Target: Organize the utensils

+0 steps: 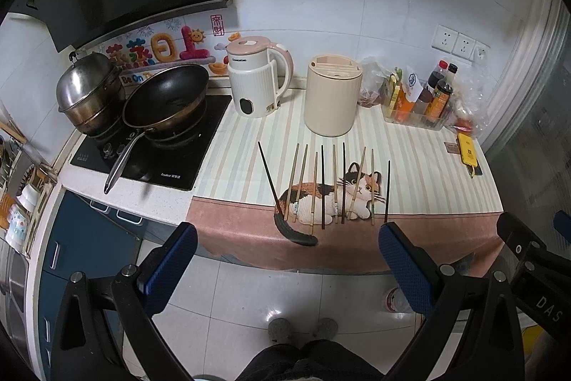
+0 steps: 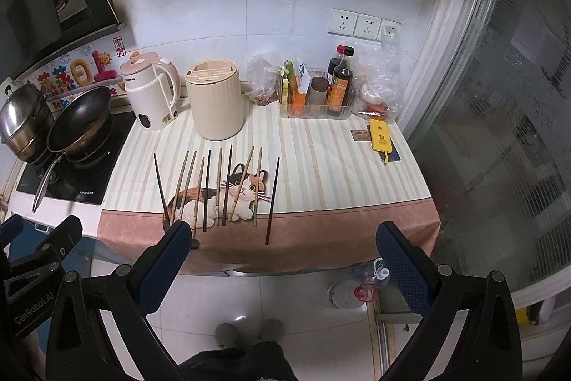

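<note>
Several chopsticks [image 1: 323, 186] lie side by side on the cat-print cloth [image 1: 428, 166], some pale wood, some dark; they also show in the right wrist view [image 2: 219, 186]. A cream slotted utensil holder [image 1: 332, 94] stands upright behind them, and it is in the right wrist view [image 2: 216, 99] too. My left gripper [image 1: 287, 265] is open and empty, held back from the counter's front edge. My right gripper [image 2: 282, 263] is open and empty, also short of the edge. One dark chopstick [image 2: 273, 200] lies apart at the right.
A pink-lidded kettle [image 1: 258, 77] stands left of the holder. A frying pan [image 1: 167, 99] and steel pot [image 1: 89, 88] sit on the hob. A tray of sauce bottles [image 1: 417, 102], plastic bags and a yellow phone [image 1: 467, 150] are at the back right. A water bottle [image 2: 357, 286] lies on the floor.
</note>
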`<move>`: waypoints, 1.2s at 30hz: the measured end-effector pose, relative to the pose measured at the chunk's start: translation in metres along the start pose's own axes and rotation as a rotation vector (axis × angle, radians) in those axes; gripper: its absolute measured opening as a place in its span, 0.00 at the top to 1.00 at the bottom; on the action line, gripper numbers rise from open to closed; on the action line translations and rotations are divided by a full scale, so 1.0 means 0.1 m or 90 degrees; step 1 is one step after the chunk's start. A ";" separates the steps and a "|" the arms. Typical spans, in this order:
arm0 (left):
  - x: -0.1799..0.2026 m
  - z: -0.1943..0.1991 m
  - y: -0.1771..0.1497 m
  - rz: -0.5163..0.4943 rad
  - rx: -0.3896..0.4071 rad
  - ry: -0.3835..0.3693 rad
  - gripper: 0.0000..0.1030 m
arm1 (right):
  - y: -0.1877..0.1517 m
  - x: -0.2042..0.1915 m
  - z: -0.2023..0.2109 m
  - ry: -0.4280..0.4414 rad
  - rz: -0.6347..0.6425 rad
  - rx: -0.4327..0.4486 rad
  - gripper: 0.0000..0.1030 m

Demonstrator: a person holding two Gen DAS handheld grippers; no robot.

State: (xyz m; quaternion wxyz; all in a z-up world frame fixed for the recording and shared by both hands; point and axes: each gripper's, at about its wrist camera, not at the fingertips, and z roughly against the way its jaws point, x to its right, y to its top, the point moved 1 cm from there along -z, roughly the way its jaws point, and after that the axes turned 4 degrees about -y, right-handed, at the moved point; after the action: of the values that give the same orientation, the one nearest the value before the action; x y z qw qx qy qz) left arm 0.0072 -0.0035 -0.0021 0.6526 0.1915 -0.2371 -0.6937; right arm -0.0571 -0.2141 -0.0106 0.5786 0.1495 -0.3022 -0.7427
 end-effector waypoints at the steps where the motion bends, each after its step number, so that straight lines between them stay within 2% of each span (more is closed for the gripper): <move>1: 0.01 0.00 0.00 0.000 0.000 0.000 0.00 | -0.01 0.00 0.00 0.000 0.000 0.001 0.00; 5: 0.01 0.01 0.00 0.000 0.000 0.000 0.00 | 0.08 0.05 0.10 -0.001 -0.001 0.002 0.00; 30: 0.00 0.00 -0.01 0.001 0.002 -0.002 0.00 | 0.09 0.05 0.10 -0.002 -0.001 0.006 0.00; 36: 0.17 0.06 0.07 -0.001 0.004 -0.003 0.00 | 0.09 0.05 0.11 -0.002 -0.001 0.007 0.00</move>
State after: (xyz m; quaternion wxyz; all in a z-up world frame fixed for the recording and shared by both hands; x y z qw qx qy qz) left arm 0.0079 -0.0201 0.0072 0.6510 0.1917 -0.2406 -0.6940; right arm -0.0576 -0.2170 0.0040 0.5769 0.1513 -0.3070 -0.7417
